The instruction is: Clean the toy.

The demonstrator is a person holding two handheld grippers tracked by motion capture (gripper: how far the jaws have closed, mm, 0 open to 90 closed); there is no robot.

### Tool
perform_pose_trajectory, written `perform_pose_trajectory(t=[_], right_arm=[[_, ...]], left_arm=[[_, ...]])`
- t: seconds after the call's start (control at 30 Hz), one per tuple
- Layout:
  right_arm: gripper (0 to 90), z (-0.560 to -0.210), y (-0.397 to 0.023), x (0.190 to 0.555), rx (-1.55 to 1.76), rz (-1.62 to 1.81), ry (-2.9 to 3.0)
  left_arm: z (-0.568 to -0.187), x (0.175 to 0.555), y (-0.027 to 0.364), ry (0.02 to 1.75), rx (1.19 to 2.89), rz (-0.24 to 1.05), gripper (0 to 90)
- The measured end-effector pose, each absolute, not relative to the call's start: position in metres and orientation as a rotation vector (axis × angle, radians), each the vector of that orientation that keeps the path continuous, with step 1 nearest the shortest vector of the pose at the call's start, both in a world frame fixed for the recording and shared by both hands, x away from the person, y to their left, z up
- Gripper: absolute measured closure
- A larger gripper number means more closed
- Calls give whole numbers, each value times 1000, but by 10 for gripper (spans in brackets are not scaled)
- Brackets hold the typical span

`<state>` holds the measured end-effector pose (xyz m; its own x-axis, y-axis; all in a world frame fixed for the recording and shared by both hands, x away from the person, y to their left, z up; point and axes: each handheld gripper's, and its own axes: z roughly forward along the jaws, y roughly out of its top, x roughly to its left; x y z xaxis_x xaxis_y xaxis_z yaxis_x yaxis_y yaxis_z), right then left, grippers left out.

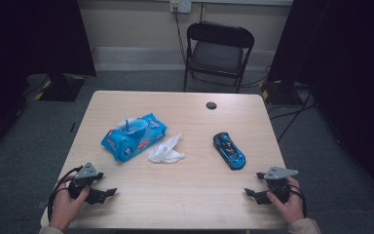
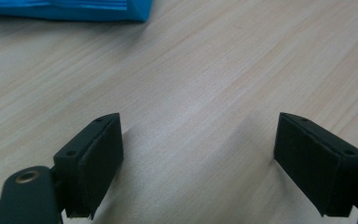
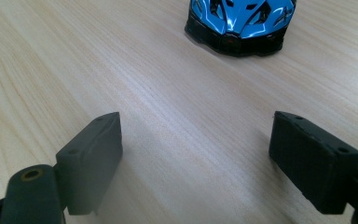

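Observation:
A blue pack of wet wipes [image 1: 134,136] lies left of the table's middle with its lid flipped up and a wipe poking out. Beside it sits a crumpled white wipe [image 1: 165,150]. A blue and black toy car [image 1: 229,149] stands on the right. My left gripper [image 1: 106,184] rests near the front left corner, open, nothing between its jaws; the left gripper view has it [image 2: 198,154] over bare wood with the pack's corner [image 2: 98,9] ahead. My right gripper [image 1: 253,184] rests open at the front right, and the car's end [image 3: 240,21] lies just beyond it [image 3: 196,154].
The light wooden table [image 1: 185,204] has a round cable hole [image 1: 211,105] near its far edge. A black folding chair [image 1: 217,51] stands behind the table. Cables run over the grey floor at the right, and dark curtains hang on both sides.

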<state>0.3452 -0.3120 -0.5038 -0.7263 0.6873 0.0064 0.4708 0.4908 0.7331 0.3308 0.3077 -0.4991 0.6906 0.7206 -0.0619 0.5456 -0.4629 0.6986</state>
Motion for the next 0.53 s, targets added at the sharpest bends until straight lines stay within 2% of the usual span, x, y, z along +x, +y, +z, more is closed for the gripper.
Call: perform_pose_trajectory(t=[0.2, 0.4, 0.53], right_arm=[[163, -504, -312, 345, 977, 1074, 2454], [158, -504, -312, 346, 970, 1076, 2459], [156, -504, -313, 346, 968, 1076, 2461]], left_arm=[[-501, 331, 306, 929, 2209, 358, 129], [-506, 332, 304, 888, 2209, 352, 0], [-506, 332, 304, 892, 2207, 352, 0]])
